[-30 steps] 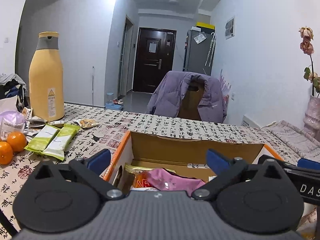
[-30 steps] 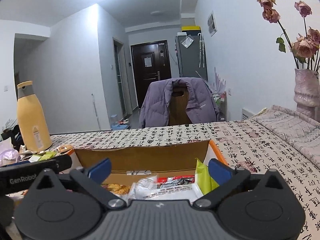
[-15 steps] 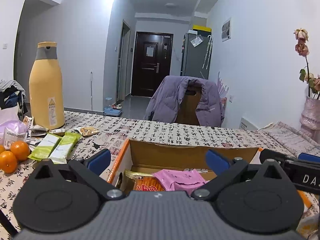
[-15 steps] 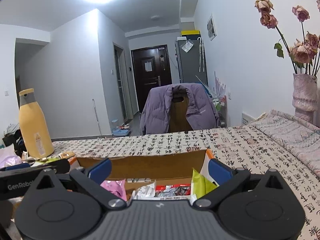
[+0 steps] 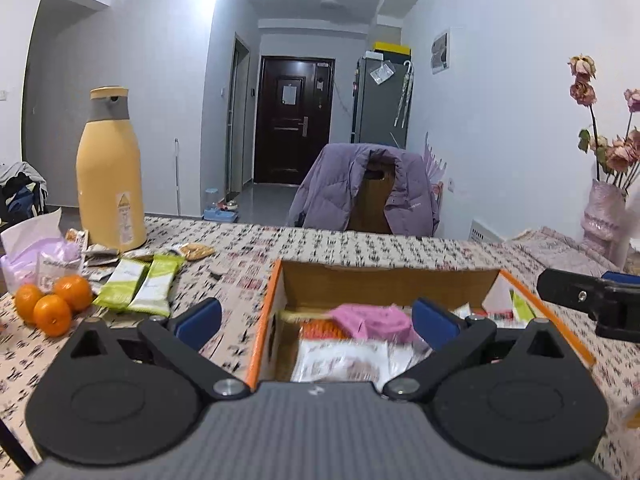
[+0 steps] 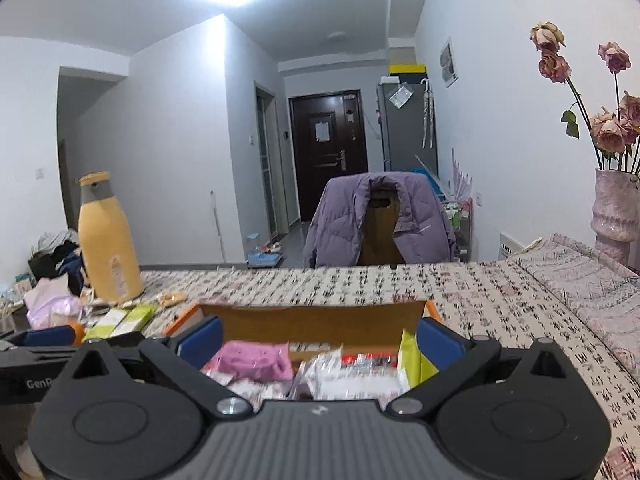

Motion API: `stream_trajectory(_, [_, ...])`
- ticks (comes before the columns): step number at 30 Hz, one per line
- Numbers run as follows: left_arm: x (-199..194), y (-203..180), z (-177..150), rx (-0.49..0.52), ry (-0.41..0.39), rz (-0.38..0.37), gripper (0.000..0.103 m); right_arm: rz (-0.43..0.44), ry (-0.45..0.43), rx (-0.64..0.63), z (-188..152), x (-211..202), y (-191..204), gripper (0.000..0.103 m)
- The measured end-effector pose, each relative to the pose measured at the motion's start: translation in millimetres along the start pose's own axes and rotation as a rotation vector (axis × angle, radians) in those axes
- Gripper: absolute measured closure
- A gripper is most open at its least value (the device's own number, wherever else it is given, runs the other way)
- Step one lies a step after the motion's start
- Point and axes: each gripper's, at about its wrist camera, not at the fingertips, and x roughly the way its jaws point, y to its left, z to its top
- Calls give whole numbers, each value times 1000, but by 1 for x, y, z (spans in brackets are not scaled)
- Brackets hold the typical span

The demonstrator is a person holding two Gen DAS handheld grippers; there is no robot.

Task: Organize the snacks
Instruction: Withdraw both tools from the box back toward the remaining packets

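An open cardboard box (image 5: 384,284) with orange edges sits on the table and holds several snack packets, among them a pink one (image 5: 370,320) and a white one (image 5: 340,360). The box also shows in the right wrist view (image 6: 312,322) with the pink packet (image 6: 252,362) and a green packet (image 6: 412,360). My left gripper (image 5: 316,322) is open and empty in front of the box's left side. My right gripper (image 6: 318,338) is open and empty in front of the box. Two green snack bars (image 5: 140,284) lie on the table left of the box.
A tall yellow flask (image 5: 110,172) stands at the back left, with loose wrappers, three oranges (image 5: 52,304) and a purple bag (image 5: 36,260) near it. A vase of dried roses (image 6: 614,208) stands at the right. A chair with a purple jacket (image 5: 364,188) is behind the table.
Both grippers have pulled back and risen from the box, so more of the table and the box's contents show. Both stay open and empty.
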Motion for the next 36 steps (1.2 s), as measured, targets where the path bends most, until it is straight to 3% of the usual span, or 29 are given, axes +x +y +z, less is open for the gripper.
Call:
stream_trajectory(17, [-31, 31, -64, 52, 142, -20, 0, 17, 199, -15, -64, -18, 21, 0])
stream_trajectory(31, [-15, 58, -90, 20, 238, -51, 0, -20, 354, -76, -94, 18, 49, 0])
stream_trajectory(36, [-14, 62, -91, 0, 238, -84, 0, -52, 390, -94, -98, 35, 58, 0])
